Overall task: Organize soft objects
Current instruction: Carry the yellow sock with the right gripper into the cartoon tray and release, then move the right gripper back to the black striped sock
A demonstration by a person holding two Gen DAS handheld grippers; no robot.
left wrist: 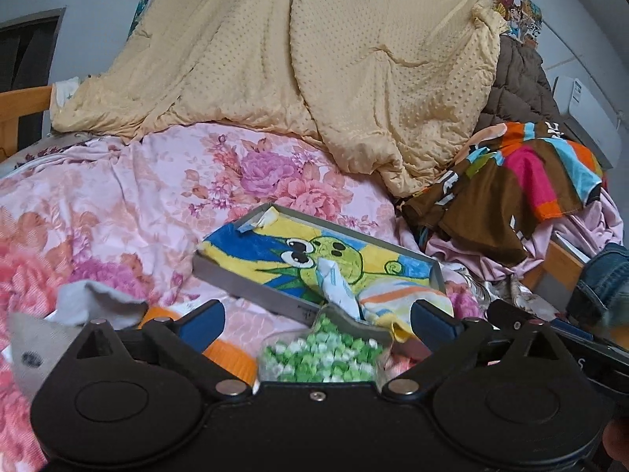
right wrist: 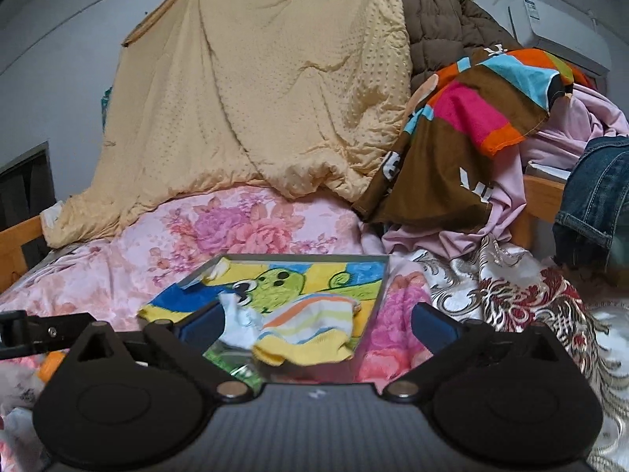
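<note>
Left wrist view: the left gripper [left wrist: 318,316] gapes wide, holding nothing. Ahead the tray [left wrist: 251,287] runs diagonally, far end right, lined with a cartoon towel [left wrist: 334,255]. A striped sock [left wrist: 397,299] droops over its near edge; a jar of green bits [left wrist: 320,358] hides the rim.

Right wrist view: the right gripper [right wrist: 316,322] is also wide open and empty, the sock [right wrist: 310,330] lying crosswise on the tray [right wrist: 381,287], with its near rim hidden.
</note>
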